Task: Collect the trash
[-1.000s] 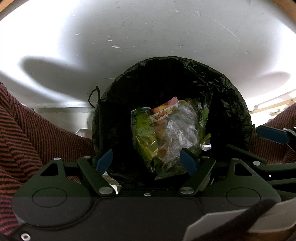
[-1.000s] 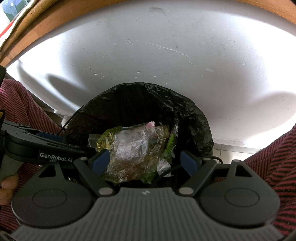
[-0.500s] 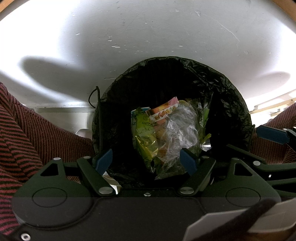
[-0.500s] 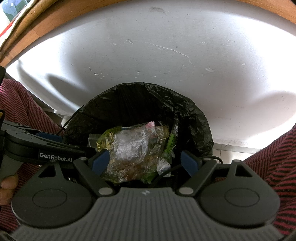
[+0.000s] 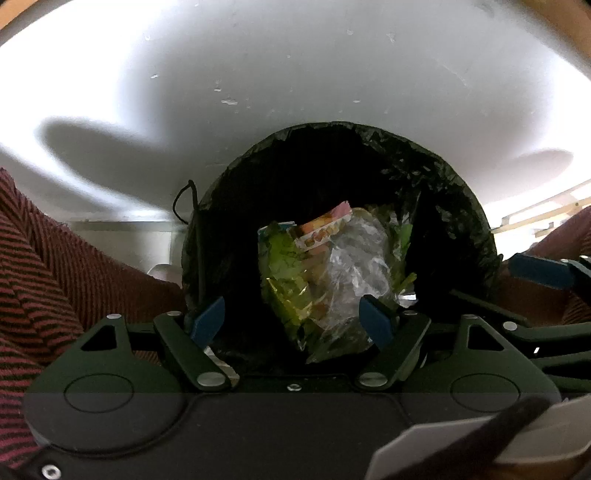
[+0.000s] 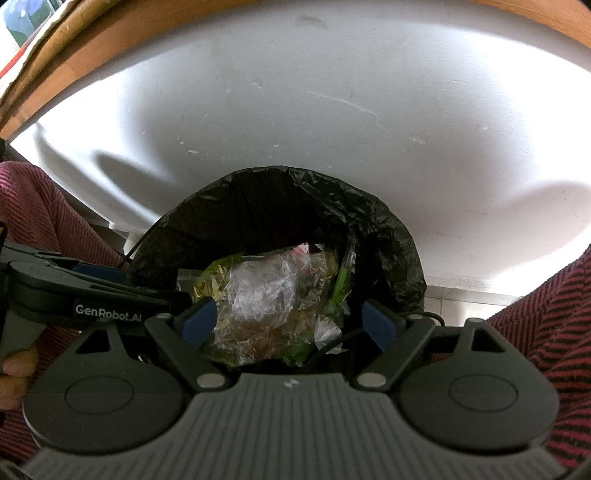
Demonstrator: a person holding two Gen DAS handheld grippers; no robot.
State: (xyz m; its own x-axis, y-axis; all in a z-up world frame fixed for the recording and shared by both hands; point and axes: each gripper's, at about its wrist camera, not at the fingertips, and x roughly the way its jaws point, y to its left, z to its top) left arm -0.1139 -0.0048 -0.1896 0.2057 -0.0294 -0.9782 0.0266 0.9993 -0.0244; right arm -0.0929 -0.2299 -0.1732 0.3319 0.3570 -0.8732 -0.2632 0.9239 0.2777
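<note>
A bin lined with a black bag [image 5: 436, 192] [image 6: 388, 236] stands right in front of both grippers. Inside it lie crumpled wrappers [image 5: 325, 273] [image 6: 266, 295]: clear plastic, green and yellow foil, and a pink-and-orange packet. My left gripper [image 5: 291, 321] is open above the bin's near rim, with nothing between its blue pads. The right gripper [image 6: 286, 321] is open as well, over the same opening and empty. In the right wrist view the left gripper's body [image 6: 85, 299] reaches in from the left, and in the left wrist view the right gripper's finger [image 5: 539, 271] shows at the right edge.
A white wall [image 5: 295, 66] [image 6: 332, 110] rises behind the bin, with a wooden edge [image 6: 110, 33] above it. Red-and-black striped fabric [image 5: 44, 280] [image 6: 554, 314] flanks the bin on both sides. A thin black cord [image 5: 184, 206] hangs by the bin's left rim. A hand [image 6: 14, 373] shows lower left.
</note>
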